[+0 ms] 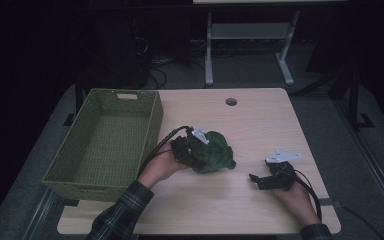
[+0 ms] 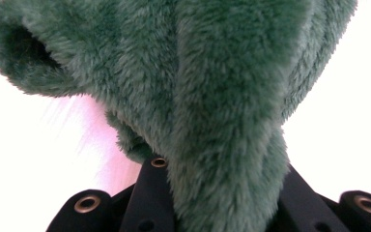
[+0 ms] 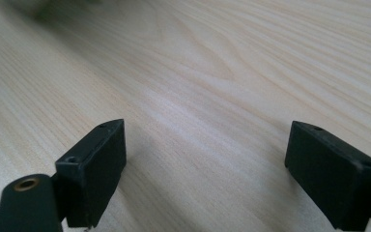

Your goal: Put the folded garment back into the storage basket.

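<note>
A green woven basket stands along the left edge of the light wooden tabletop; a round cable hole sits near its far edge.

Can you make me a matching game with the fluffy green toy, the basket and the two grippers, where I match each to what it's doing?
Things:
1. green plush toy
2. woven basket
3. left gripper
4. right gripper

States:
A. jaws wide apart over bare wood, nothing between them
B. sits at the left side of the table, with nothing in it
C. jaws closed on furry fabric
D. gripped near the middle of the table

Pairs: 1-D, 2-B, 3-C, 4-A
</note>
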{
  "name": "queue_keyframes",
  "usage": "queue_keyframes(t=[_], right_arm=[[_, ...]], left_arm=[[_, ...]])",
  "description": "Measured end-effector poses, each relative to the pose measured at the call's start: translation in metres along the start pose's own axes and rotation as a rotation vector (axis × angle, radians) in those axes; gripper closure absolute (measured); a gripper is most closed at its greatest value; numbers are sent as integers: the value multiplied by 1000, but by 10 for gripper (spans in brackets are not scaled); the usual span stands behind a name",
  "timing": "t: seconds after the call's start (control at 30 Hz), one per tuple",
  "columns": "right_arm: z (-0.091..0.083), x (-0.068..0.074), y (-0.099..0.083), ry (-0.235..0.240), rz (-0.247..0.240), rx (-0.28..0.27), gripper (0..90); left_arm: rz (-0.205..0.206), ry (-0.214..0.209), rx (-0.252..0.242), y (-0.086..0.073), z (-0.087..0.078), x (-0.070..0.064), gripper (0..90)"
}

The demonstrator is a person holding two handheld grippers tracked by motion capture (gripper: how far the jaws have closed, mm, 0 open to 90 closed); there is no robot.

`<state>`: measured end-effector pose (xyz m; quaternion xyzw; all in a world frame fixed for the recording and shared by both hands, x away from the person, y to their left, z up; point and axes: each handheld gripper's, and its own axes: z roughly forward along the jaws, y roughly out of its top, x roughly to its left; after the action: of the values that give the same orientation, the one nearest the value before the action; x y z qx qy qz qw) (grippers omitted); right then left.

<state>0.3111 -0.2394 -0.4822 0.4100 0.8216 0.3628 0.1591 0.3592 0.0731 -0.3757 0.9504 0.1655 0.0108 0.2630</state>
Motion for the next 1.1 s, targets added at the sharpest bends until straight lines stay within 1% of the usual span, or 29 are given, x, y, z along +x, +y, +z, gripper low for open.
queue_keyframes(t=[0.07,0.27,0.3,0.33,0.37,0.57,0.6,0.63,0.7,0.77,0.8,0.9,0.97,1.03,1.1], right_arm=[[0,0,0,-1,1,1,145],[0,0,0,-1,2,1,145],[0,0,0,-1,3,2,145],[0,0,0,-1,2,1,145],[0,0,0,-1,3,1,145],[0,0,0,-1,1,0,145],[0,0,0,-1,0,0,145],[0,0,0,-1,-1,-1,145],[0,0,0,-1,0,0,145],[0,0,0,-1,1,0,145],[0,0,0,-1,1,0,145],[0,0,0,-1,2,0,145],[0,0,0,-1,1,0,145],[0,0,0,-1,0,-1,145],[0,0,0,-1,0,-1,145]], left_arm=[[-12,2,-3,1,-7,1,771],[-22,30,-20,0,-33,7,771],[-33,35,-25,0,-38,8,771],[-31,44,-24,-1,-43,9,771],[-39,51,-31,-2,-48,11,771],[-57,76,-46,-7,-72,18,770],[-61,83,-47,-8,-76,18,770],[-62,99,-44,-10,-83,21,770],[-69,114,-50,-12,-92,23,770],[-85,133,-58,-15,-103,26,770],[-87,141,-62,-17,-107,27,770],[-116,177,-84,-25,-124,32,770],[-133,192,-89,-32,-134,36,770],[-156,217,-93,-41,-143,41,769],[-173,233,-88,-50,-149,45,769]])
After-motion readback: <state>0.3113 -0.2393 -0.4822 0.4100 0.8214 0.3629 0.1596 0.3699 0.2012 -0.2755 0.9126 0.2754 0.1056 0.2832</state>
